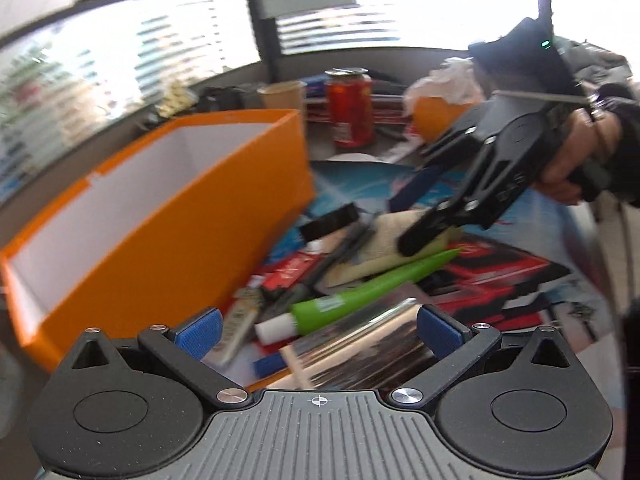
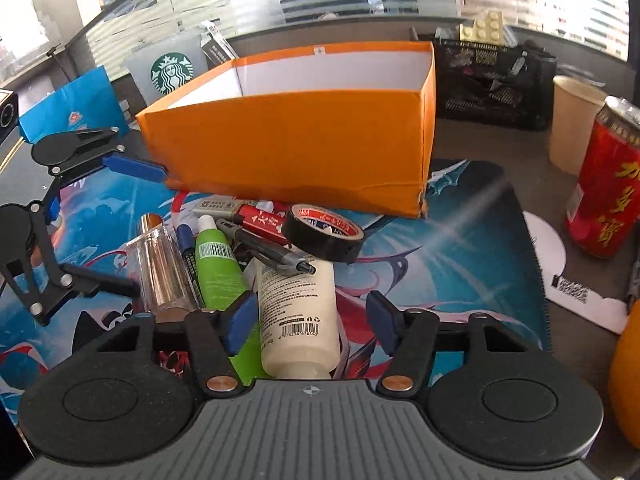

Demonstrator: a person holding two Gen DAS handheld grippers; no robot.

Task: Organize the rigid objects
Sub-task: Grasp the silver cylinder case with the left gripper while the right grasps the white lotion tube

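A pile of small items lies on a printed mat (image 2: 460,248) in front of an open orange box (image 2: 304,128). In it are a cream bottle (image 2: 296,308), a green tube (image 2: 218,268), a clear glass (image 2: 160,268), a black tape roll (image 2: 324,236), a pen (image 2: 272,252) and markers. My right gripper (image 2: 311,322) is open astride the cream bottle, with a gap at its right pad. My left gripper (image 1: 320,332) is open around the clear glass (image 1: 360,344), beside the green tube (image 1: 360,292). The left wrist view shows the right gripper (image 1: 408,220) held by a hand over the bottle (image 1: 380,240).
A red can (image 2: 604,184) and a paper cup (image 2: 572,120) stand at the right. A black mesh organiser (image 2: 492,80) sits behind the box. A Starbucks cup (image 2: 172,68) and a blue bag (image 2: 72,104) are at the back left. Something orange (image 2: 628,368) sits at the right edge.
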